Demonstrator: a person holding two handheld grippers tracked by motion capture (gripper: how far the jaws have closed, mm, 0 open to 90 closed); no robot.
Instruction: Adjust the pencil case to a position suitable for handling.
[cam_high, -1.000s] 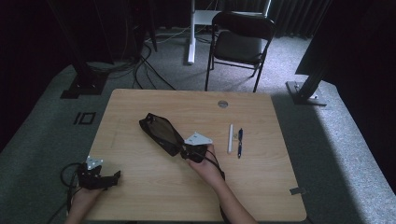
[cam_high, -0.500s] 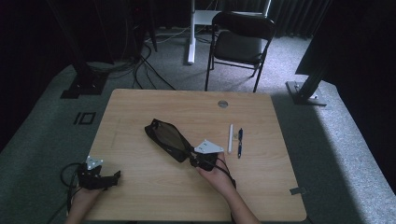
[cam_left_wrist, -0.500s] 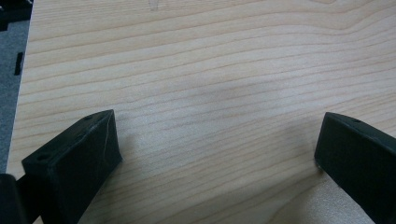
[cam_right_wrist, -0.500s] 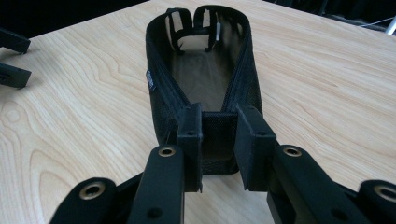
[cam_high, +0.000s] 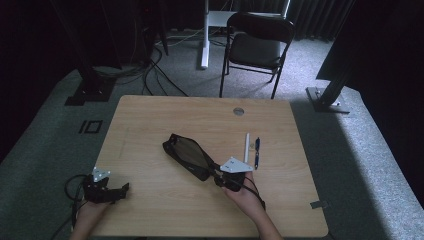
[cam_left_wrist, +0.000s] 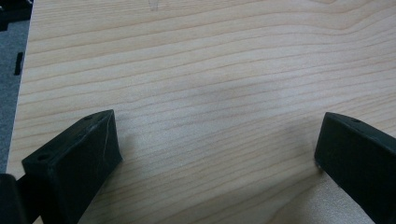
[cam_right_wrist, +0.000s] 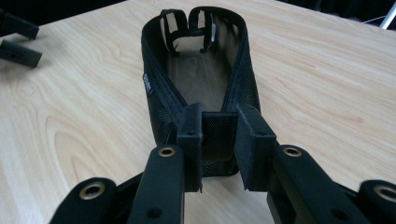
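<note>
Clamping the near end of one black mesh pouch (cam_high: 186, 156), the right tongs (cam_high: 226, 178) pinched its fabric between both pads; in the right gripper view the pouch (cam_right_wrist: 203, 79) ran straight away from the jaws, its zip undone and its mouth gaping upward. There was one pouch, lying slantwise near the middle of the table (cam_high: 150, 125), its far end toward the table's left and back, its gripped end toward the person's right hand (cam_high: 246, 199).

The left tongs (cam_high: 117, 190) rested near the front left corner of the table, well apart from the pouch, with the left hand (cam_high: 92, 207) behind them. In the left gripper view the two black jaws stood wide apart over bare wood, with nothing between them.

Two slim things lay side by side just to the right of the pouch's near end: one white pen (cam_high: 246, 148) and one dark blue pen (cam_high: 257, 152), both pointing away from the person, near each other but not clearly touching. The white one lay just beyond the grey plate on top of the right tongs.

One small round grey cap (cam_high: 238, 111) sat in the tabletop near its far edge. Beyond the table stood one dark folding chair (cam_high: 257, 45) on grey carpet, with several cables (cam_high: 150, 70) trailing across the floor to its left.
</note>
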